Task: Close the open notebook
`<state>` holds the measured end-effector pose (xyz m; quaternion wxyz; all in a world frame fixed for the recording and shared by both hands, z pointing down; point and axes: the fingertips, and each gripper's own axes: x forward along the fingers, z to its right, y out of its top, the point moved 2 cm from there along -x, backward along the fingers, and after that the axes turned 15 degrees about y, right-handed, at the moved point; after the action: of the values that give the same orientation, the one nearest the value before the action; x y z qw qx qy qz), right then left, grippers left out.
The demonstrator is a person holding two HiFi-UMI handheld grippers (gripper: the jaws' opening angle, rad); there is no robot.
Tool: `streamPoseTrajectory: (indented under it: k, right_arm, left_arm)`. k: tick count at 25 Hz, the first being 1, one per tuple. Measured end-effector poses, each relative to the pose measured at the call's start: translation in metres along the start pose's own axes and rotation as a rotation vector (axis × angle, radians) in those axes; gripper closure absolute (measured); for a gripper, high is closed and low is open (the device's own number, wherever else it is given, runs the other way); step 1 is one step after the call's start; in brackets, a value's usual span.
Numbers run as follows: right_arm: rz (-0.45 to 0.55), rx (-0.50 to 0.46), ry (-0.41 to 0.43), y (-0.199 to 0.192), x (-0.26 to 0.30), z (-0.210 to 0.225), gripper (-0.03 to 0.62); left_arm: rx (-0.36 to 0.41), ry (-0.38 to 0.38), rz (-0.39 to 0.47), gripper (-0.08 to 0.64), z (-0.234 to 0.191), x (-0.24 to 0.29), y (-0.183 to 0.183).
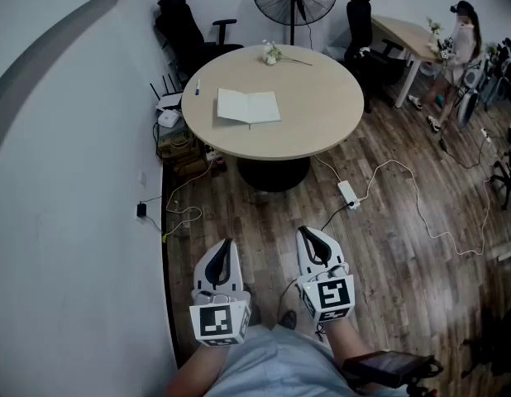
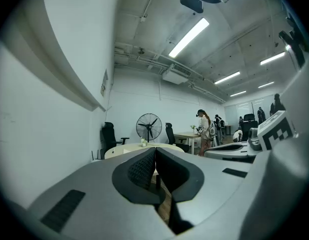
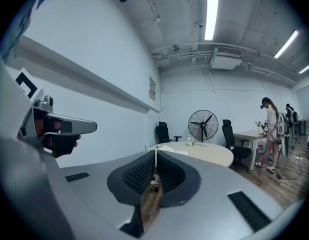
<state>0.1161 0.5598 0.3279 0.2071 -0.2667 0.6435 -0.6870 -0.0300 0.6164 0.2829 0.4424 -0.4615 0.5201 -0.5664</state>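
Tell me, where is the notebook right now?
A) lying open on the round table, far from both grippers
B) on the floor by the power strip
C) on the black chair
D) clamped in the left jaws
A: the notebook lies open on the round table, well ahead of the left gripper and right gripper, whose jaws are shut on nothing.

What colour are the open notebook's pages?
White. The notebook shows best in the head view, lying open on the round table.
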Motion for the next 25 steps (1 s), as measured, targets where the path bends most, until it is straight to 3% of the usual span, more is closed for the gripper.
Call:
streamPoseTrajectory:
  k: [9, 14, 25]
  right_arm:
    - [0.003, 0.046, 0.029, -0.015, -0.013, 0.001, 0.540]
    - [-0.003, 0.073, 0.000, -0.025, -0.010, 0.028, 0.539]
    - [-0.084, 0.125, -0.046, -0.059, 0.097, 0.099, 0.540]
  left_arm:
    - [0.001, 0.011, -0.018, 0.540, 0.009, -0.013, -0.012]
    - [0.003, 0.027, -0.068, 0.540, 0.013, -0.004, -0.028]
    - [-0.003, 0.014, -0.171, 0.540, -0.018, 0.126, -0.068]
